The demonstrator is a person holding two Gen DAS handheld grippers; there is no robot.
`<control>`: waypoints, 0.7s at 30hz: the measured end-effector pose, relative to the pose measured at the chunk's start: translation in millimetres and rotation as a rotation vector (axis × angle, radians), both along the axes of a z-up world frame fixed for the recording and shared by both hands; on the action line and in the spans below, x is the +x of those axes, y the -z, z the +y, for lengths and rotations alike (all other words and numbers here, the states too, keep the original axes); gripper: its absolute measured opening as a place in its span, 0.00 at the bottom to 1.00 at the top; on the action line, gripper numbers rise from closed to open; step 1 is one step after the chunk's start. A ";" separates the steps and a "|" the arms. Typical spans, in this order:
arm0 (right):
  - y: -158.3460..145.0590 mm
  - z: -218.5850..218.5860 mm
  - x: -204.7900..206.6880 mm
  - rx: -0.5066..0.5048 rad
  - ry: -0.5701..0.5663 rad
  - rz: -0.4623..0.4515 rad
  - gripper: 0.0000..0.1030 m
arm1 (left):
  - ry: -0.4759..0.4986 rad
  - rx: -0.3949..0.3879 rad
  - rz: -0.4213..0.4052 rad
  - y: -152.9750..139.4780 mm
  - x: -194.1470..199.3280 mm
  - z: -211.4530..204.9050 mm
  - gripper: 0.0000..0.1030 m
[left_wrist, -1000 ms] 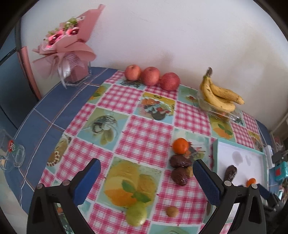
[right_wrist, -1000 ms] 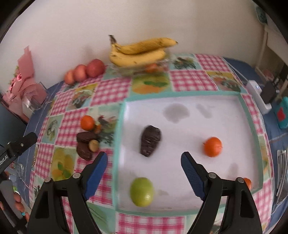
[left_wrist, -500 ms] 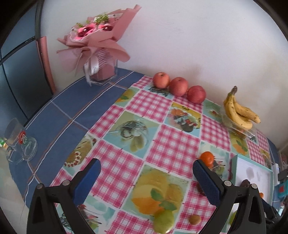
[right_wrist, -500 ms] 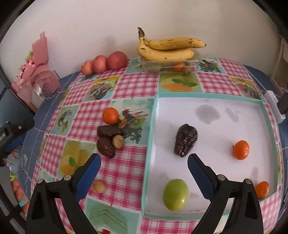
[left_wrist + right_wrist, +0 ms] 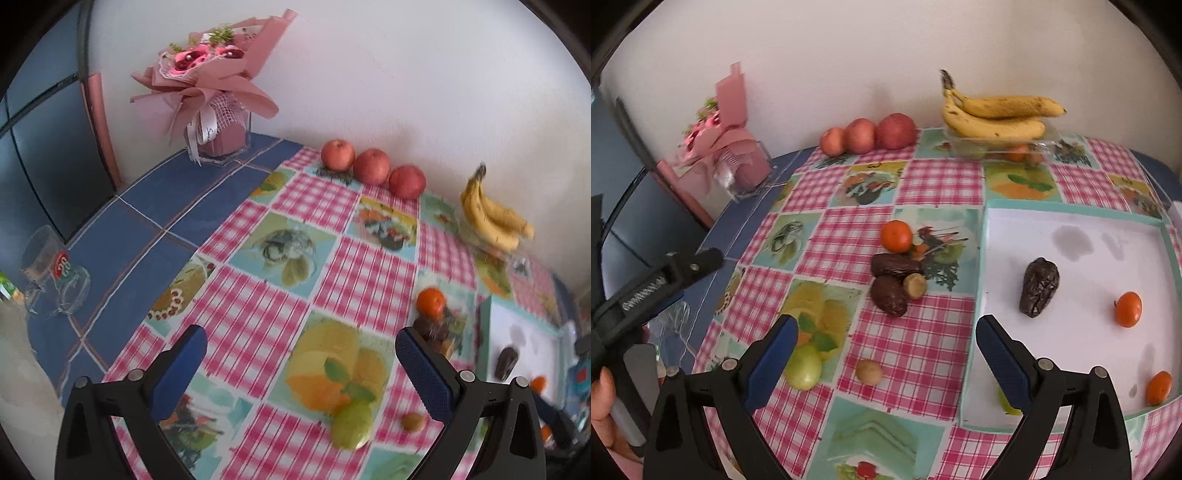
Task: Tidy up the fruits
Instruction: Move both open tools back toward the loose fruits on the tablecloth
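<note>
A white tray (image 5: 1071, 332) with a teal rim holds a dark date (image 5: 1038, 288), two small oranges (image 5: 1128, 309) and a green fruit mostly hidden behind my right finger. On the cloth lie an orange (image 5: 896, 236), two dark dates (image 5: 888, 294), a small brown fruit (image 5: 915, 285), a green guava (image 5: 803, 366) and a small tan fruit (image 5: 868, 372). My right gripper (image 5: 884, 349) is open and empty above the cloth, left of the tray. My left gripper (image 5: 301, 363) is open and empty, above the guava (image 5: 351, 424); its body shows in the right wrist view (image 5: 661, 280).
Three apples (image 5: 868, 134) and a banana bunch (image 5: 997, 114) on a clear box stand along the back wall. A pink bouquet (image 5: 210, 85) in a glass holder is at the back left. A glass mug (image 5: 51, 273) lies on the blue cloth at left.
My right gripper has moved left off the tray to above the loose fruit on the cloth. My left gripper has swung left and back, so the bouquet and mug show larger.
</note>
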State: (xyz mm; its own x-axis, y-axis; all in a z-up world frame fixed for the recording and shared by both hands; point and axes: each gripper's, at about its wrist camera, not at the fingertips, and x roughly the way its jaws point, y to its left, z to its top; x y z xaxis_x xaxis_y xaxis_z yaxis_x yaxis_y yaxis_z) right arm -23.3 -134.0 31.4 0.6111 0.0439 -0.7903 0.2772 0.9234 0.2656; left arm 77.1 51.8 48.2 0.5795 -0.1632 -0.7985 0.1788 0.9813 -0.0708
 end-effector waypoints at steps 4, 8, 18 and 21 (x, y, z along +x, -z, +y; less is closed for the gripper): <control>-2.4 2.2 -4.8 -0.041 0.044 0.022 0.94 | 0.019 0.020 0.034 9.4 -9.5 -3.1 1.00; -4.8 10.7 -11.0 -0.166 0.057 0.044 0.94 | -0.010 -0.060 0.112 18.2 -13.9 2.3 1.00; 7.1 3.2 -19.3 -0.090 0.069 0.044 0.84 | -0.036 -0.106 0.292 58.3 -12.1 -5.2 0.95; 19.0 5.5 -15.1 -0.029 0.028 0.073 0.68 | -0.099 -0.084 0.301 65.3 -7.7 1.1 0.95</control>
State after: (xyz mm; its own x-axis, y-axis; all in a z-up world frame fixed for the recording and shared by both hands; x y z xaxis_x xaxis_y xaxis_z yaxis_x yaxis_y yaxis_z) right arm -38.4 -128.5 12.4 0.5528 0.0040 -0.8333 0.3209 0.9219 0.2173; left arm 69.3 52.9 -17.1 0.3362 -0.1906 -0.9223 0.0413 0.9813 -0.1878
